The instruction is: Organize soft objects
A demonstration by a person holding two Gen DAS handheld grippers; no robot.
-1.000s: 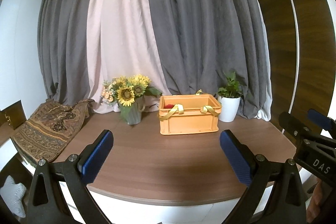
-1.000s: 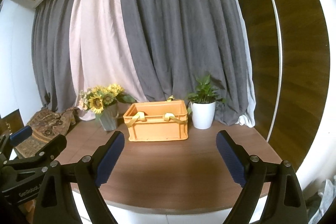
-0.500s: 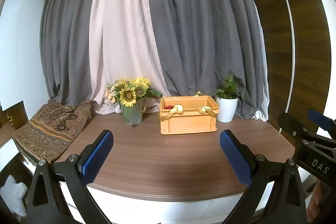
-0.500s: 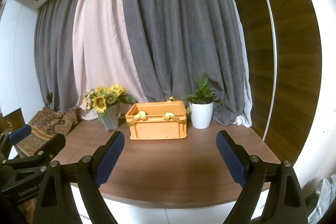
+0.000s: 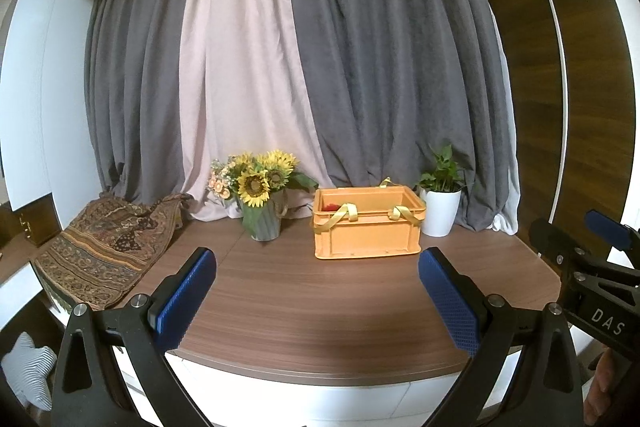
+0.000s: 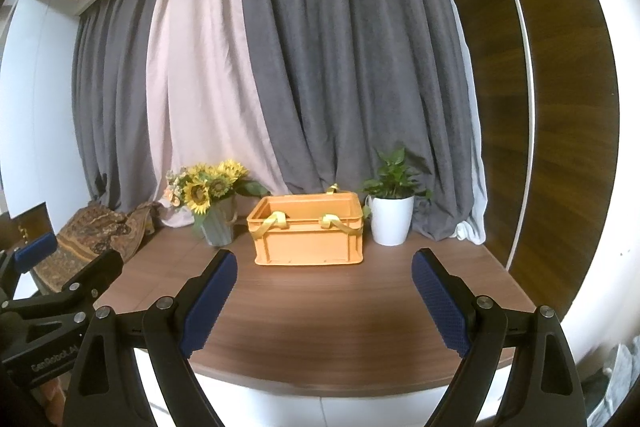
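Approach step, judged: left gripper [image 5: 316,291] and right gripper [image 6: 323,291] jaws released, empty; orange crate [image 5: 367,230] centre frame on worktop [image 5: 304,311]; patterned cloth [image 5: 104,247] lower left, probable next pick, requiring leftward reach.

You are standing in a home room: floor-length curtains [image 5: 360,75] are hanging behind a wooden tabletop [image 5: 304,307] holding a sunflower vase [image 5: 262,195] and potted plant [image 5: 440,199].

An orange plastic crate [image 5: 367,233] stands upright just left of the white plant pot [image 5: 439,213], yellow straps [image 5: 343,215] draped over its front rim; something red [image 5: 330,207] lies inside, at its back-left corner.
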